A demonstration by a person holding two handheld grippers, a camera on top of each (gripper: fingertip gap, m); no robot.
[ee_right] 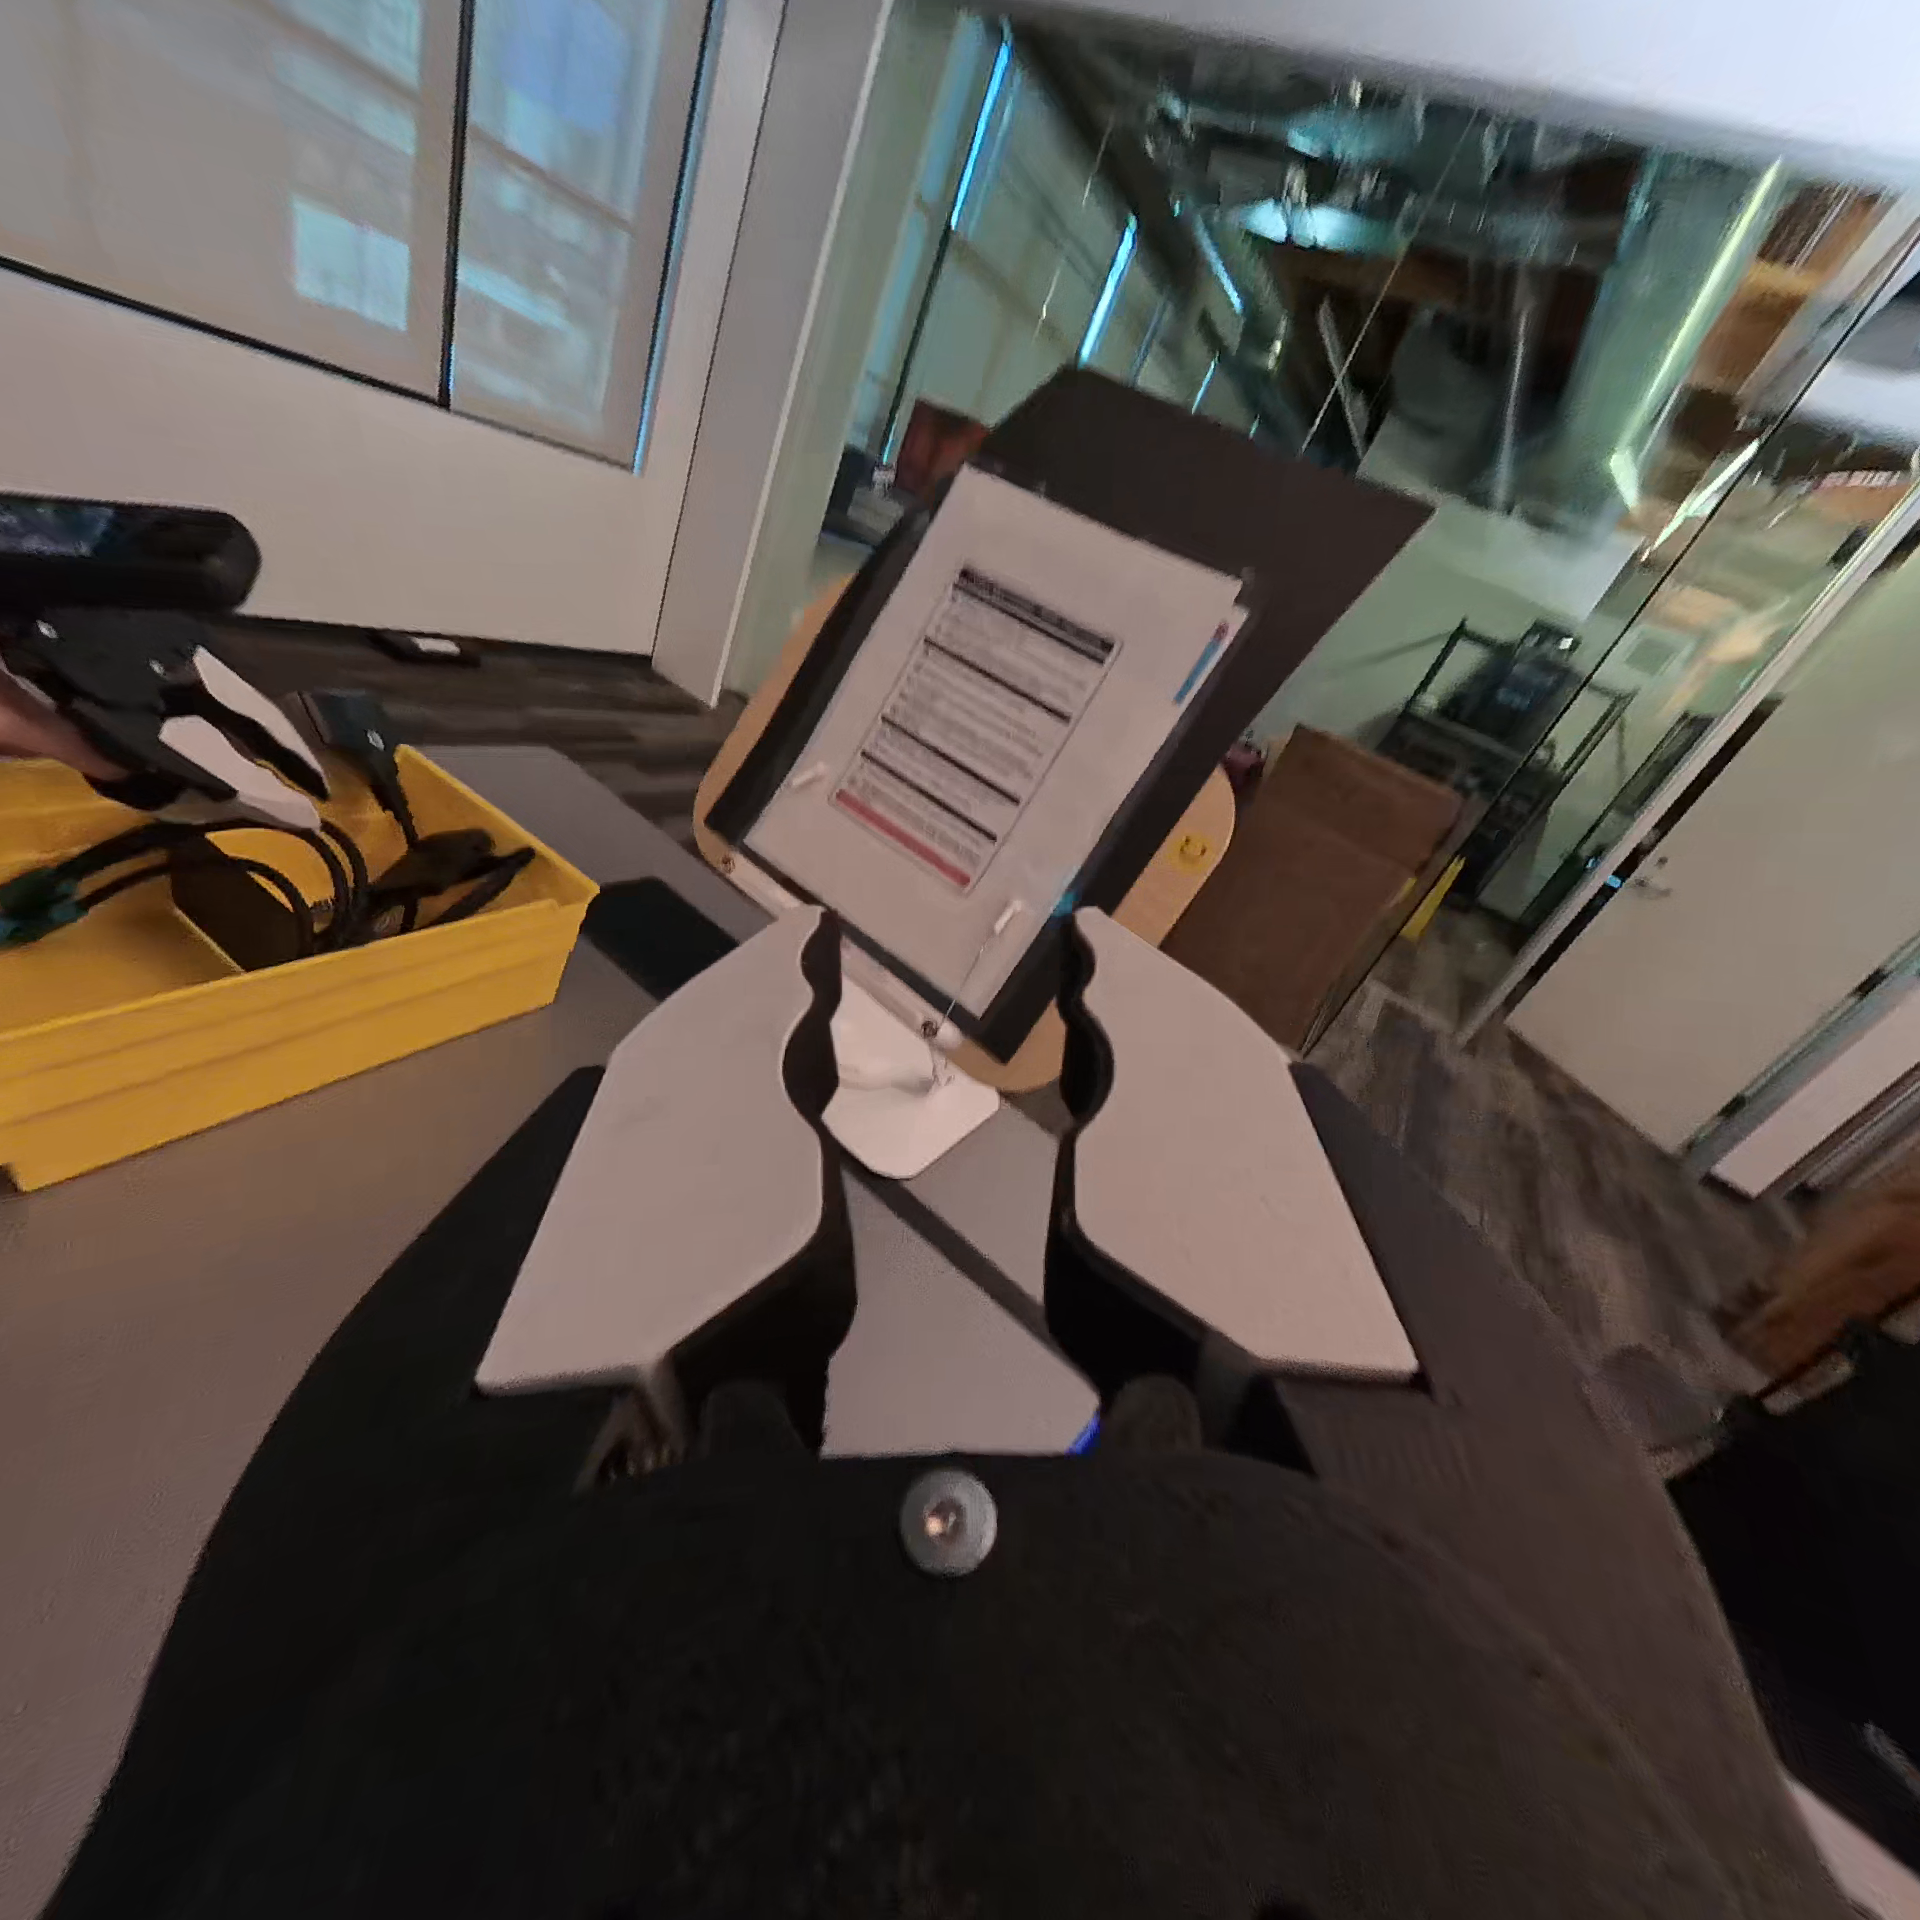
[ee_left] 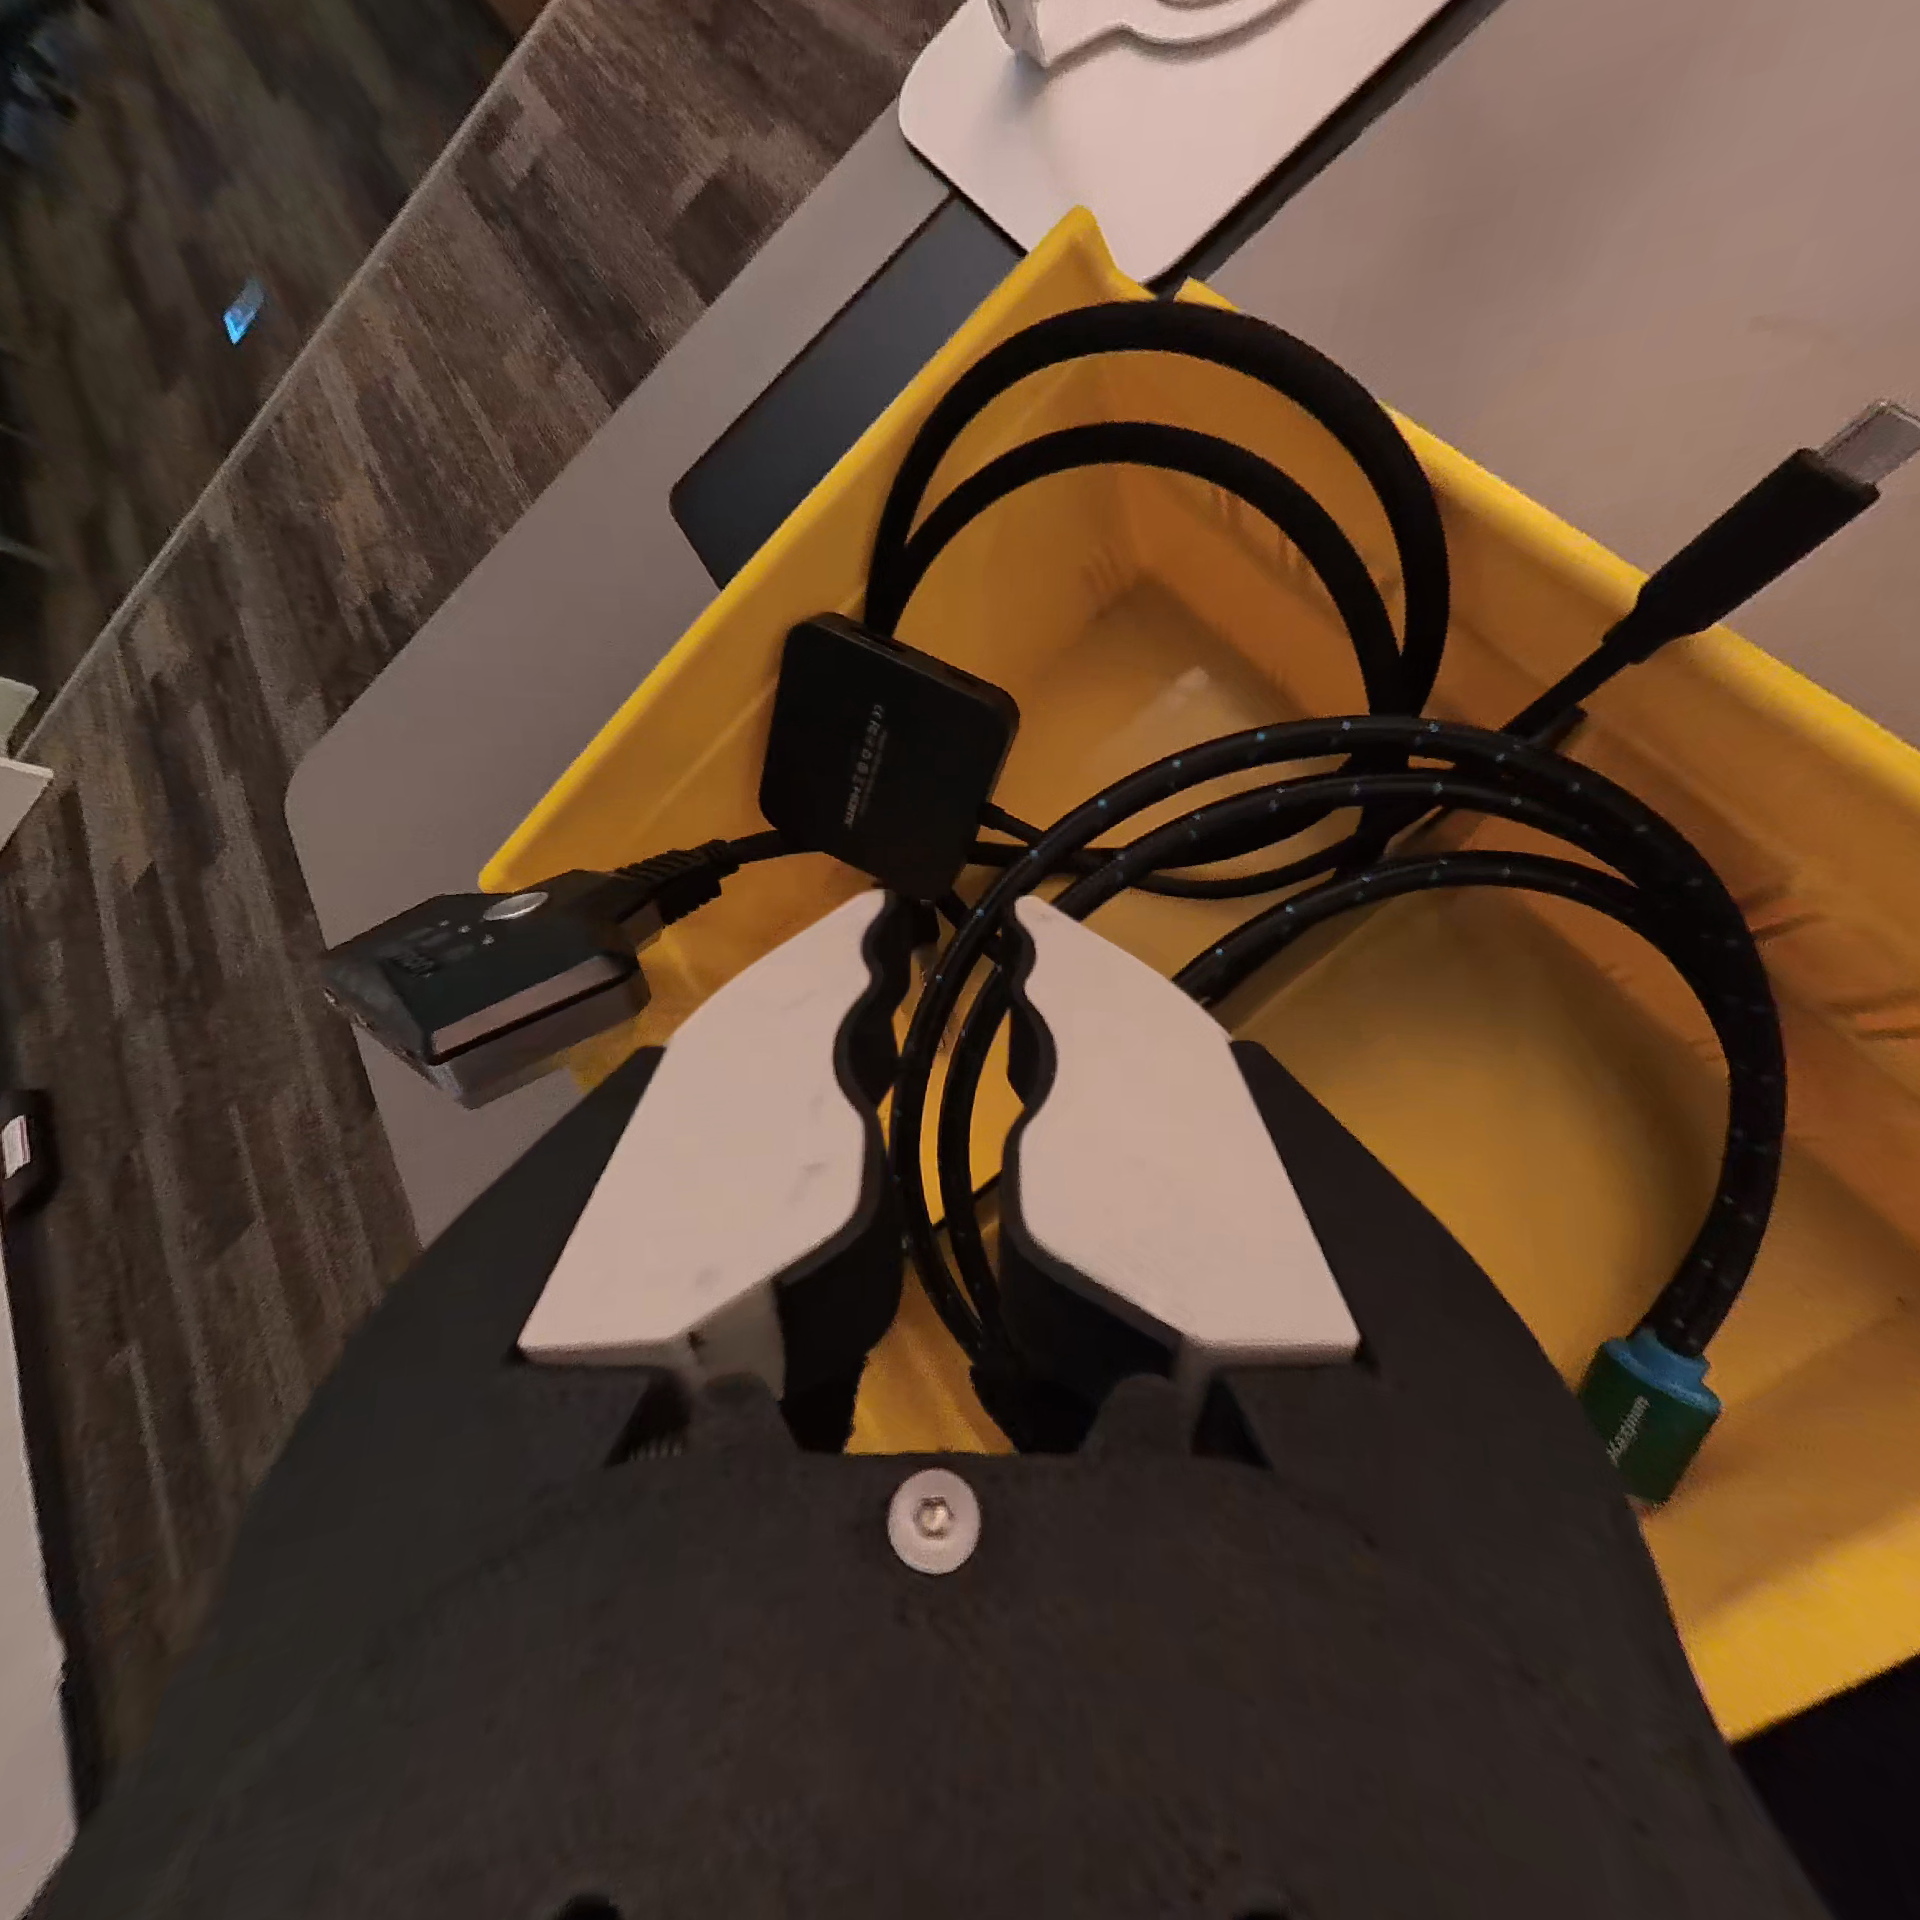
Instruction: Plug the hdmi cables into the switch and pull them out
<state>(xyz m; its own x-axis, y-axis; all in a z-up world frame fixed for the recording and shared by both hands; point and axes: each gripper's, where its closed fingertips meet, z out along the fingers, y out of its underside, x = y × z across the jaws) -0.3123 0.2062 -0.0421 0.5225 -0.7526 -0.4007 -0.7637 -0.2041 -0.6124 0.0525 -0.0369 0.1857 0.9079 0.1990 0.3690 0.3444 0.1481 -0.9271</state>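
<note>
A grey table (ee_right: 208,1299) bore a yellow tray (ee_left: 1455,1195) holding coiled HDMI cables (ee_left: 1621,935) and, at eleven o'clock, the black switch (ee_left: 883,748). The left gripper (ee_left: 951,914) hovered over them, fingers slightly apart, cable loops between. The right gripper (ee_right: 945,925) hung wide apart, empty.

Braided cloth-sheathed cables (ee_left: 1340,831) are showing between the left gripper (ee_left: 951,920) fingers; matt black plastic switch (ee_left: 883,764) just beyond the tips; smooth yellow plastic tray (ee_left: 1621,1195) lying beneath.

The switch (ee_left: 886,756) and coiled cables (ee_left: 1340,935) lie in a tray (ee_left: 1455,1195) on the table (ee_left: 1558,260).
</note>
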